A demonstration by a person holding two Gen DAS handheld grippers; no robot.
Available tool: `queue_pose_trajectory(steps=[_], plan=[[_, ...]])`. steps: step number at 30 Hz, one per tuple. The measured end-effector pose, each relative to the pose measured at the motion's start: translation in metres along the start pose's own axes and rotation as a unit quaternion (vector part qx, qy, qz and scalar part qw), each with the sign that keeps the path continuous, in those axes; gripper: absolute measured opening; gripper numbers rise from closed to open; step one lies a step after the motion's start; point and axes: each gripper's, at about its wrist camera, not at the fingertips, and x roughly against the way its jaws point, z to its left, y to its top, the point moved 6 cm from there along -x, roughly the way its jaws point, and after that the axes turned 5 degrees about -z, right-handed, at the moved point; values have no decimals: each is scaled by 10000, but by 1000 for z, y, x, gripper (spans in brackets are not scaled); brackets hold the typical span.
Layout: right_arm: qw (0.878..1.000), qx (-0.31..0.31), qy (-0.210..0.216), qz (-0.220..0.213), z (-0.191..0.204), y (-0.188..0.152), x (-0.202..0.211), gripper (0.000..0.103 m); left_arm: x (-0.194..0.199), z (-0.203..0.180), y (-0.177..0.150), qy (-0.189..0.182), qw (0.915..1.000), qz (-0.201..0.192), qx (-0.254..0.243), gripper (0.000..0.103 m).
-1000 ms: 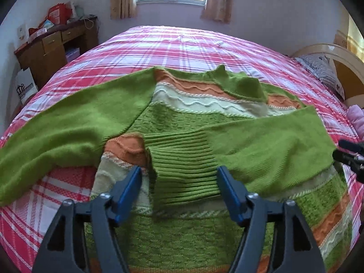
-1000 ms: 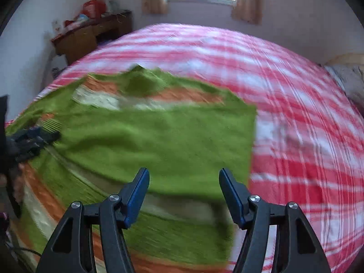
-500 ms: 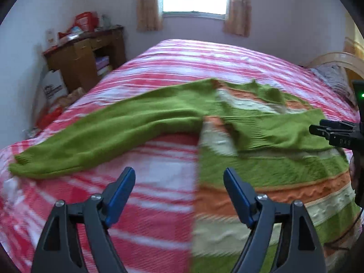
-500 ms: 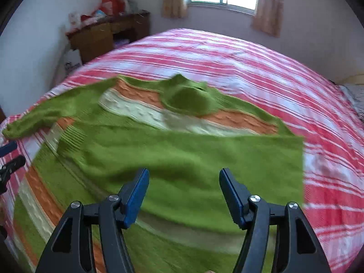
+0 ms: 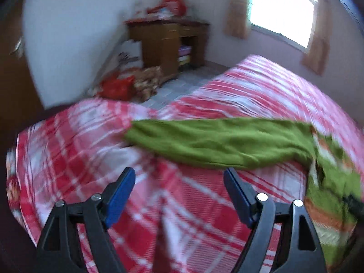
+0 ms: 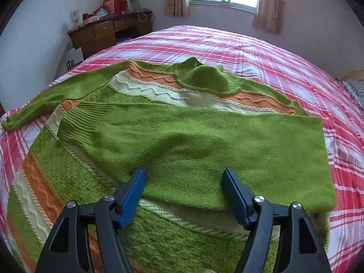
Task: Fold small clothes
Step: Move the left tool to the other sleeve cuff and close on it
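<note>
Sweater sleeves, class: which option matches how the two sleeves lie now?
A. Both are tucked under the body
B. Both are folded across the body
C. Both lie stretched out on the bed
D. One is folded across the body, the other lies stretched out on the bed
D: in the right wrist view one sleeve lies across the sweater body, while the other sleeve stretches sideways onto the plaid bed.

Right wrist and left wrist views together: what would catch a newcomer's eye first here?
The green sweater with orange and cream bands, spread across the red plaid bedspread, one sleeve folded over its chest. In the blurred left wrist view, the other sleeve lies stretched out ahead of the open left gripper. The right gripper hovers open above the folded sleeve, and a cluttered wooden desk stands by the far wall.
</note>
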Motion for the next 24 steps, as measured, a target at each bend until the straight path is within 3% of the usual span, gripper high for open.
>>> queue_pose_trajectory(steps=[3,6,9,14,18,24], plan=[[10000,-50,18,-24,-3,-1,2,73,-3,26,-3,-228,9972,125,707,79],[9999,-100,5,-47,-4,-3,4,75,-14,41,-1,-522,9873,244,1478,68],[9999,-81,-50,-59,-4,-3,5,77,-22,40,3,-823,9778,335,1898,65],[9999,-92,-76,-70,-5,-3,5,78,-41,25,9,-1065,9703,361,2143,59],[9999,-119,-75,-88,-5,-4,6,79,-63,23,6,-1062,9641,507,2380,55],[9999,-110,-76,-93,-7,-4,6,80,-80,25,4,-941,9626,562,2476,55]])
